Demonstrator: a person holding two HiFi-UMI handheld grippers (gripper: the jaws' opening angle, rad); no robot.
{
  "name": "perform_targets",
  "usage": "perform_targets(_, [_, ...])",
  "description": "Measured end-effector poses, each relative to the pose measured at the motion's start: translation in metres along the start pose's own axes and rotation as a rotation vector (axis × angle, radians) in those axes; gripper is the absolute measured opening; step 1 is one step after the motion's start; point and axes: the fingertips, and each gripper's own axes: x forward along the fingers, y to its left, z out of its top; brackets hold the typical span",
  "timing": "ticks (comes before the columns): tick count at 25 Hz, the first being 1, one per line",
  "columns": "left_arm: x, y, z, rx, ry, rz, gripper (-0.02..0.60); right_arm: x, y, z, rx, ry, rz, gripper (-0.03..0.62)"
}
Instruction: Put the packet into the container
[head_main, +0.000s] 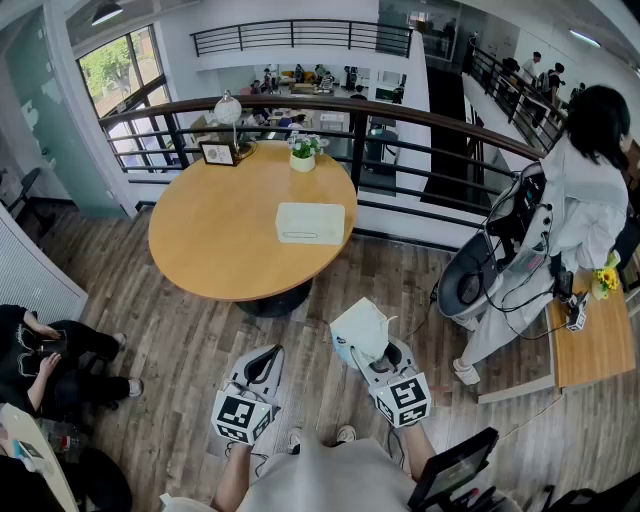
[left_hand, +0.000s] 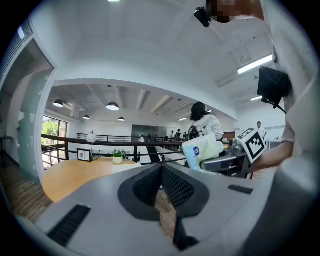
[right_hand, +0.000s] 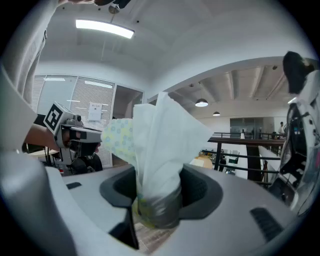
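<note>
A white and pale-yellow soft packet (head_main: 358, 328) sticks up from my right gripper (head_main: 375, 352), whose jaws are shut on its lower end. In the right gripper view the packet (right_hand: 160, 145) fills the space between the jaws. The left gripper view shows it too, the packet (left_hand: 202, 152) off to the right. A white box-like container (head_main: 311, 222) lies on the round wooden table (head_main: 220, 240), well ahead of both grippers. My left gripper (head_main: 268, 352) hangs over the wooden floor beside the right one, jaws together with nothing in them.
On the table's far edge stand a potted plant (head_main: 303, 155), a picture frame (head_main: 217, 153) and a lamp (head_main: 228, 108). A dark railing (head_main: 420, 120) curves behind the table. One person stands at the right (head_main: 570, 200) by a small wooden desk (head_main: 600, 340); another sits at the left (head_main: 40, 360).
</note>
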Motion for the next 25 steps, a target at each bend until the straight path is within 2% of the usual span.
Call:
perform_targets(11, [0.000,-0.011,0.000,-0.017,0.007,0.016,0.005,-0.005,0.000,-0.008,-0.004,0.018,0.038,0.222])
perform_targets(16, [0.002,-0.019,-0.002,-0.013,0.010,0.024,0.005,-0.009,-0.002,-0.008,0.014,-0.004,0.066,0.222])
perform_targets(25, [0.003,-0.040,0.003,-0.009,0.022,0.065,0.005,-0.029,-0.014,-0.011,0.020,-0.009,0.105,0.222])
